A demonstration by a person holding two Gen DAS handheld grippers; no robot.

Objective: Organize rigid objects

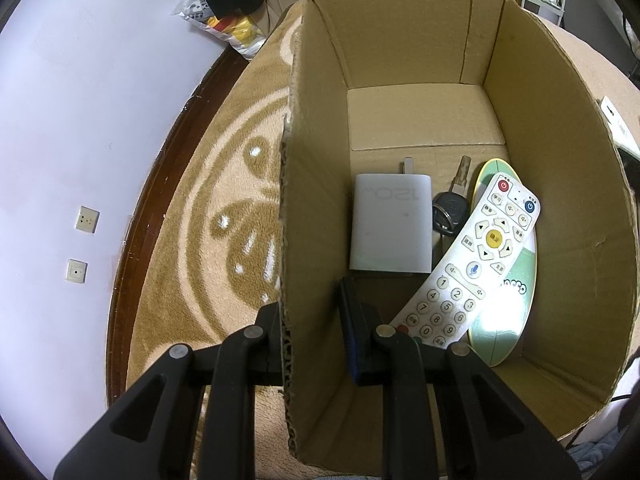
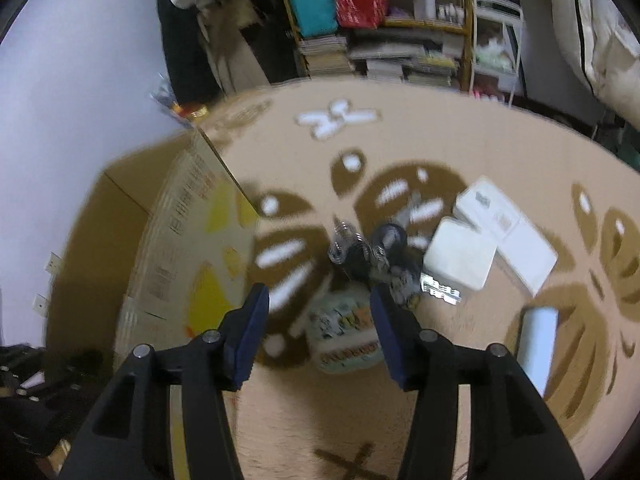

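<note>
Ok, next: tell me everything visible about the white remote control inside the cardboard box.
The remote control is a long white plastic handset, face up, with a red and a blue button at its far end, a yellow centre key ringed by arrows, a blue microphone key and a number pad nearest the camera. It lies diagonally on the cardboard box floor, resting over a green oval card, beside the white charger and car key. No gripper touches it.

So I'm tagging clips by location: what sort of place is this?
Probably a lived-in room at home: patterned carpet on the floor, wall sockets, and cluttered shelves of books and bags.
</note>
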